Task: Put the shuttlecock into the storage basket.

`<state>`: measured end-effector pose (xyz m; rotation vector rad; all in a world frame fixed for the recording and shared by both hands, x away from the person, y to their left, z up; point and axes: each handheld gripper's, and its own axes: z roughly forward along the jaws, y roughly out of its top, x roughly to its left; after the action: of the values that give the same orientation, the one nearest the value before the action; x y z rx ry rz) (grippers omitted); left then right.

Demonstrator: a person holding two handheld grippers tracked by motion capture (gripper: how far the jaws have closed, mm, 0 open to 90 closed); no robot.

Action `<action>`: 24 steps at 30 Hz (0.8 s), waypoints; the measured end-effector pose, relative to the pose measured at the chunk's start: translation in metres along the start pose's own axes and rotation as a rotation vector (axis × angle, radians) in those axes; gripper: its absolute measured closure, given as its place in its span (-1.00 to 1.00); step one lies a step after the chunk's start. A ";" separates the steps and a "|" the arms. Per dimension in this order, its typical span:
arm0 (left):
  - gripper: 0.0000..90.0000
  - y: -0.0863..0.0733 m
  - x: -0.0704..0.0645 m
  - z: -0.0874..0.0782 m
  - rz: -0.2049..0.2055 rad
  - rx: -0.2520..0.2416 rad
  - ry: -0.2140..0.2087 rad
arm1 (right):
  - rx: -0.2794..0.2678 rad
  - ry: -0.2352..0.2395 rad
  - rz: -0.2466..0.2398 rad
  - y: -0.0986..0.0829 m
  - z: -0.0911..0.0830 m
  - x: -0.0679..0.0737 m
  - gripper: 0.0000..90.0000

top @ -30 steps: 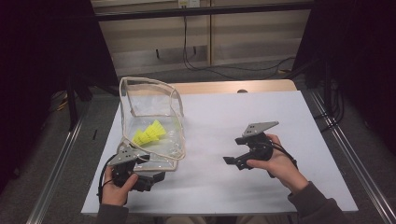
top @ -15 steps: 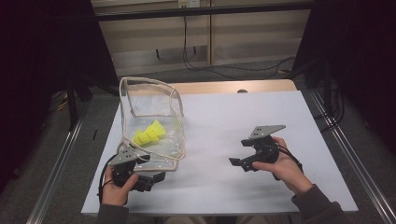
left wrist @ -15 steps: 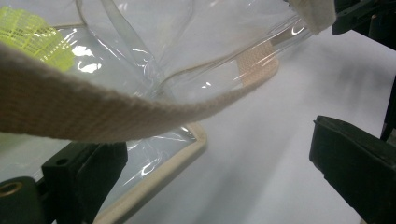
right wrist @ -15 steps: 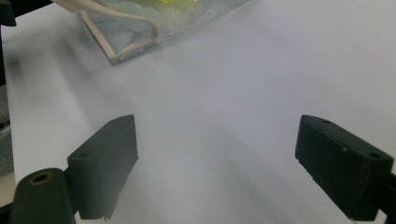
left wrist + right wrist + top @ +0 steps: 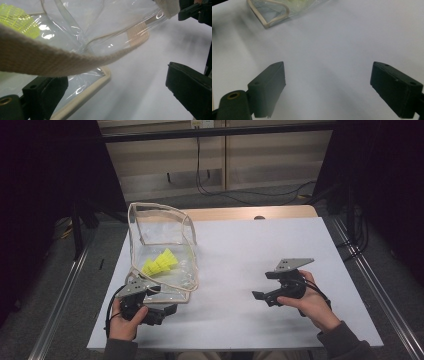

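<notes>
Two grippers in my hands, both with jaws spread wide and nothing between them. My left gripper [image 5: 165, 309] sits at the near edge of the clear bag [image 5: 162, 247], at its open mouth; in the left gripper view the bag's beige strap [image 5: 50, 62] lies across, close before the jaws, with one jaw partly under the clear film, but neither jaw presses on it. The bag stands on the left part of the white table [image 5: 280, 250], its far side upright and its near side slumped flat. Yellow mesh pieces [image 5: 160, 262] already lie inside it. My right gripper [image 5: 260, 296] is over bare table, well apart from the bag, pointing toward it. Judgement: contents appear loaded; the strap or mouth is not yet gripped, so handling the bag remains.
</notes>
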<state>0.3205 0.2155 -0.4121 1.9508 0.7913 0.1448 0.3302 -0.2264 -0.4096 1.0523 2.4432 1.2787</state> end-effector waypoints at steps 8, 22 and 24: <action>-0.91 0.000 0.000 0.001 0.001 0.006 0.000 | -0.011 -0.013 0.018 -0.012 -0.005 -0.006 -0.72; -0.91 0.000 0.000 0.000 0.002 0.004 0.002 | -0.023 -0.044 0.030 -0.026 -0.015 -0.011 -0.72; -0.91 0.000 0.000 0.001 0.002 0.005 0.001 | -0.029 -0.048 0.036 -0.029 -0.016 -0.012 -0.72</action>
<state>0.3208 0.2153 -0.4127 1.9569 0.7911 0.1454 0.3173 -0.2558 -0.4238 1.1117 2.3738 1.2808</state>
